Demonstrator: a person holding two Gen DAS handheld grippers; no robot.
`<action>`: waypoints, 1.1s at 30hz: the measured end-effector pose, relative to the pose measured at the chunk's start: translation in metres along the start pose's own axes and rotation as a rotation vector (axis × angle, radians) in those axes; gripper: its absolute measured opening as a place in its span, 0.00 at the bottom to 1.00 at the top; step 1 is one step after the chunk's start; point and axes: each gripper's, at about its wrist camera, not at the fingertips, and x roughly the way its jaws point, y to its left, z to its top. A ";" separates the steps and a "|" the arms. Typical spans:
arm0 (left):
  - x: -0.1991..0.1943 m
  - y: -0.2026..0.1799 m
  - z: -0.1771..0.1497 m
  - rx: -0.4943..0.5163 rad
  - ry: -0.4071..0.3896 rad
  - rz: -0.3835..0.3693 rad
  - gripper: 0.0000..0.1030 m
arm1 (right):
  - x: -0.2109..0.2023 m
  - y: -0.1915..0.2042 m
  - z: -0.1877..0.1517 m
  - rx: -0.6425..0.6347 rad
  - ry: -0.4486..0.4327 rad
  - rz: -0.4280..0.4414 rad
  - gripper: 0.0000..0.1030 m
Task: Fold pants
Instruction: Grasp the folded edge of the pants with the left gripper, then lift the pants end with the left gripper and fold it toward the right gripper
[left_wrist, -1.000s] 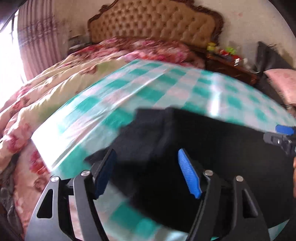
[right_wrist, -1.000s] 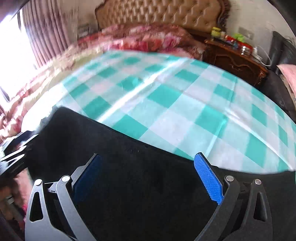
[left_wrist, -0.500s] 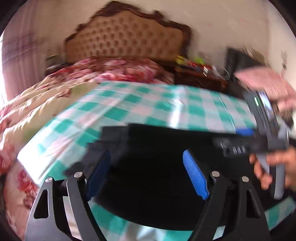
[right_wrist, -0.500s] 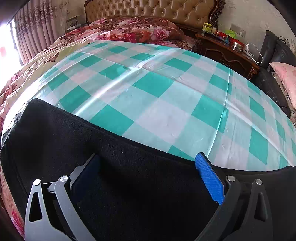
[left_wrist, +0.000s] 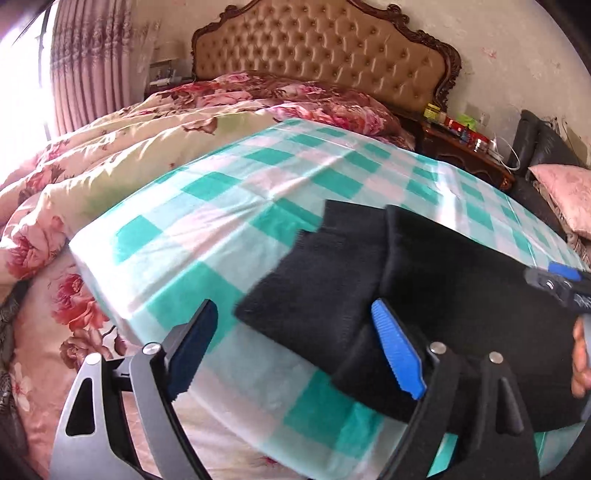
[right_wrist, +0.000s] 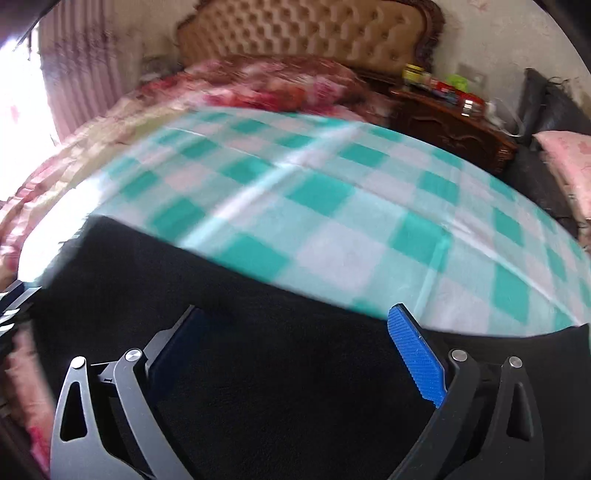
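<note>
Checkered bed sheet (left_wrist: 229, 206) under black pants (left_wrist: 424, 280), both claws spread wide.
Pants lay folded along the sheet's near edge; I saw my left gripper (left_wrist: 295, 343) gaping at their cuff end, my right gripper (right_wrist: 295, 339) gaping above dark cloth, nothing pinched; floral quilt (left_wrist: 110, 147) lay beyond.
</note>
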 end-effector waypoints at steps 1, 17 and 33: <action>-0.002 0.009 0.002 -0.038 0.002 -0.010 0.84 | -0.008 0.012 -0.006 -0.029 0.000 -0.001 0.92; -0.018 0.080 -0.013 -0.450 0.097 -0.472 0.54 | -0.020 0.063 -0.059 -0.086 0.093 0.064 0.93; -0.013 0.028 0.020 -0.298 0.068 -0.383 0.05 | -0.027 0.081 -0.070 -0.127 0.073 0.058 0.87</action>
